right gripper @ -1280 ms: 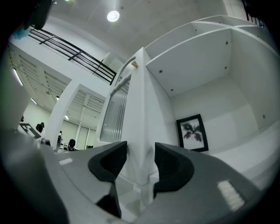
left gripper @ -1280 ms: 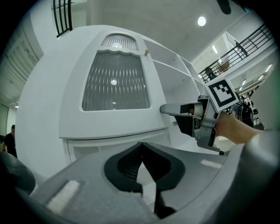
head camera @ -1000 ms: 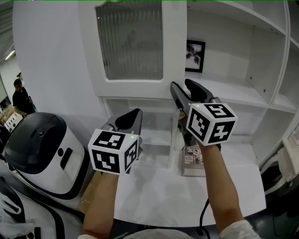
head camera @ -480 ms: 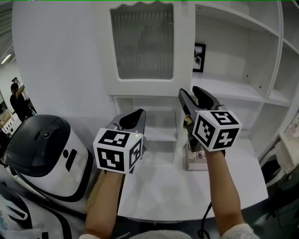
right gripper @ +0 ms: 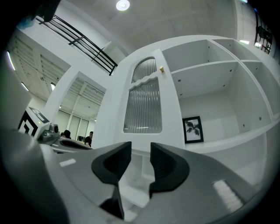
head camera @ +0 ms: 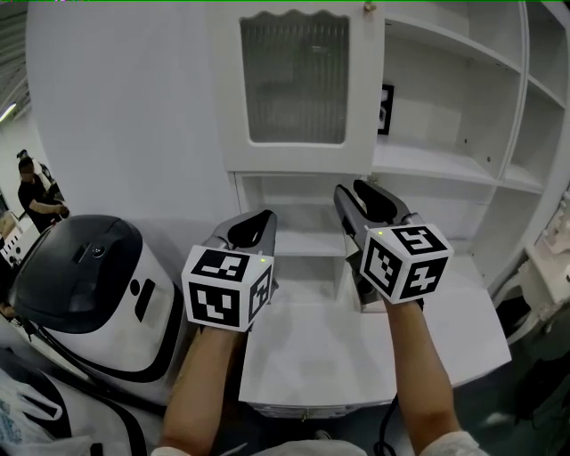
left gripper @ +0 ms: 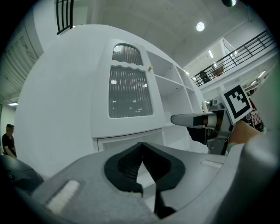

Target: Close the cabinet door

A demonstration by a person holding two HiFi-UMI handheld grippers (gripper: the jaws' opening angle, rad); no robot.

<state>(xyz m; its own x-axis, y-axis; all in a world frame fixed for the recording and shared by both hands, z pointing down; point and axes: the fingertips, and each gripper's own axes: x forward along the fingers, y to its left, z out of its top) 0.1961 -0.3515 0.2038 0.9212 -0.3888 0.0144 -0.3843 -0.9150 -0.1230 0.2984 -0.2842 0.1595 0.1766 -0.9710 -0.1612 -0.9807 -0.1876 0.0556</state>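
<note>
The white cabinet door (head camera: 298,85), with a ribbed glass pane and a small knob (head camera: 369,7) at its top right corner, stands swung out from the cabinet at the left of the open shelves (head camera: 445,160). It also shows as the door (left gripper: 130,94) in the left gripper view and the door (right gripper: 144,107) in the right gripper view. My left gripper (head camera: 258,223) is shut and empty, below the door and apart from it. My right gripper (head camera: 356,191) hangs below the door's right edge without touching it. Its jaws are closing with a gap and nothing between them.
A white machine with a black lid (head camera: 85,285) stands at the left beside the white tabletop (head camera: 321,347). A framed picture (head camera: 386,109) on the shelf peeks out behind the door's edge. A person (head camera: 31,191) stands far off at the left.
The door now sits further right in the head view and hides most of the framed picture. Both grippers have shifted, the right one a little lower, with its jaws closer together.
</note>
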